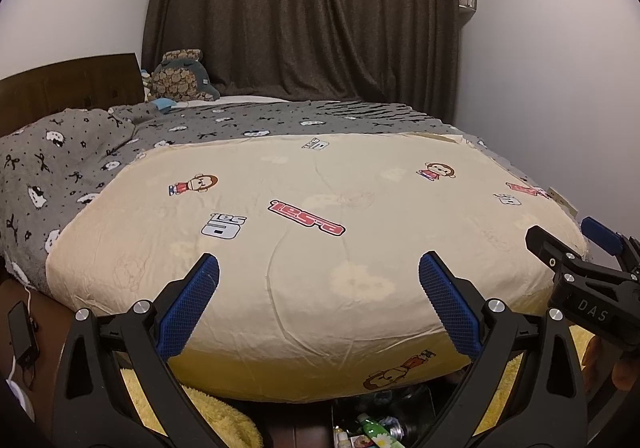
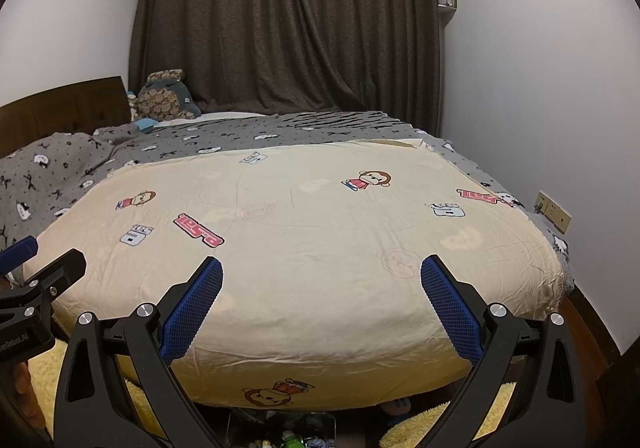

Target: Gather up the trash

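Observation:
Both views look across a bed under a cream quilt [image 1: 320, 248] printed with cartoon monkeys. My left gripper [image 1: 319, 272] is open above the quilt's near edge, nothing between its blue pads. My right gripper [image 2: 321, 274] is open too, also with nothing in it; it shows in the left wrist view at the right edge [image 1: 568, 244]. Below the bed's foot, at the bottom of both views, sits a clear bin [image 1: 424, 396] with trash in it: a green bottle [image 1: 374, 430] and small wrappers, seen again as trash [image 2: 288, 438] in the right wrist view.
A grey patterned blanket [image 1: 80, 152] covers the bed's far and left side, with a plush toy [image 1: 180, 78] by the wooden headboard [image 1: 68, 84]. Dark curtains [image 1: 304, 16] hang behind. A yellow fluffy rug [image 1: 224, 416] lies on the floor. A black phone [image 1: 22, 332] on a cable lies at left.

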Tool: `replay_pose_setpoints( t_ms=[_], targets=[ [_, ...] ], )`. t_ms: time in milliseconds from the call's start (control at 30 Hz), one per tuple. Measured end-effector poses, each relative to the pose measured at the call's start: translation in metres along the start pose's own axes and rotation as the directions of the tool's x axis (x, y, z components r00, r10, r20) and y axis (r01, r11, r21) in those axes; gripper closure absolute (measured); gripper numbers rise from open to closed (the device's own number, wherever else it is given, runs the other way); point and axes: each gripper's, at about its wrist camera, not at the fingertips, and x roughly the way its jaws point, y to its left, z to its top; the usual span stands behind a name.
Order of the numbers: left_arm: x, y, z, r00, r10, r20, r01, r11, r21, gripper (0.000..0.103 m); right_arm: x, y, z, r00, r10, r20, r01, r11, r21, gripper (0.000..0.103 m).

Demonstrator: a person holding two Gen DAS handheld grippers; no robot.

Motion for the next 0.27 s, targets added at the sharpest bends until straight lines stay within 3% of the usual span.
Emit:
replay_pose_setpoints(
  t_ms=[267],
  targets=[
    [0.0001,0.0008,0.0009,1.0,-0.005,-0.002,0.005,1.0,-0.003,0.008,0.0003,-0.0006,-0.0001,1.0,0.0,0.0,0.0,1.0,-0.001,0.003]
  ],
)
